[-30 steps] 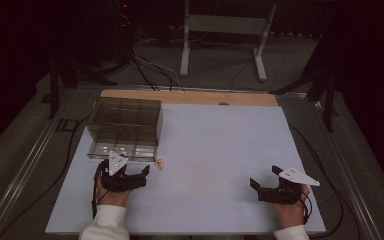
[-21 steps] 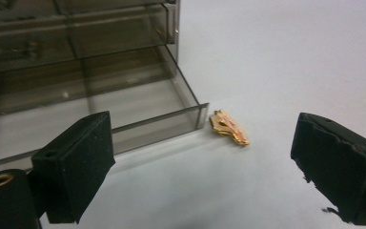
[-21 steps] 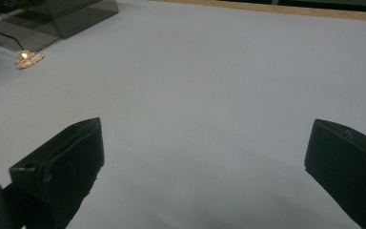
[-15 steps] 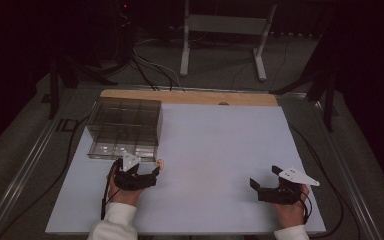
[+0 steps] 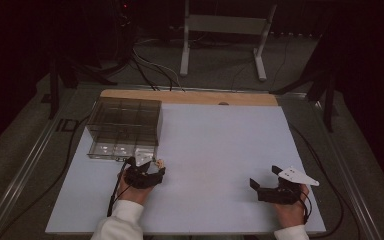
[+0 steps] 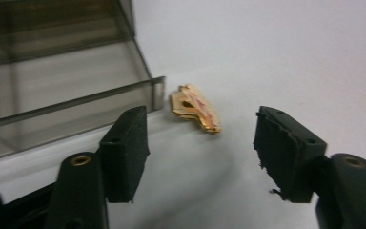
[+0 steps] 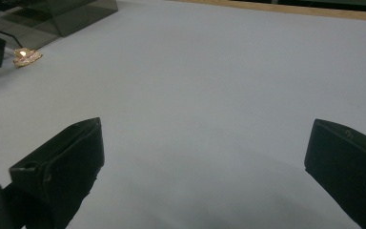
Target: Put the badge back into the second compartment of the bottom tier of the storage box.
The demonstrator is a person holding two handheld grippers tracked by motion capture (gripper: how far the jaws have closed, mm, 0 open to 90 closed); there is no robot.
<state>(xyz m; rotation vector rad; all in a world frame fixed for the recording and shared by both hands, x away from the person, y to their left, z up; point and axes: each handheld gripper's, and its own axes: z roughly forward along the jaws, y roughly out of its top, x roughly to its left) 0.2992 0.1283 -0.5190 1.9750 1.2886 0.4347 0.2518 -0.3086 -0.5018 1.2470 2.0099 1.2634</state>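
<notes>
Right, left claw (image 5: 152, 167) sits at the near-left of the white table (image 5: 220, 150), pointing at roughly 1 o'clock in the high view. Jaws have just been closing, now about half spread. Nothing pinched: the gold hair clip (image 6: 195, 109) lies flat on the table ahead of the tips, between the two jaw lines but beyond them, no pad touching it. In my left gripper view the clip is at 12 o'clock, slightly tilted, with pinkish detail on top. It lies just beside the near right corner of the smoky clear plastic box (image 6: 52, 71), at the box's 5 o'clock in the high view; can't tell if it touches the box's low front lip.

Right claw (image 5: 262, 181) rests at near-right, well apart from the clip, jaws spread wide over bare table, holding nothing. From the right gripper view the clip (image 7: 27, 57) shows far off at 10 o'clock, box (image 7: 71, 12) behind it.
</notes>
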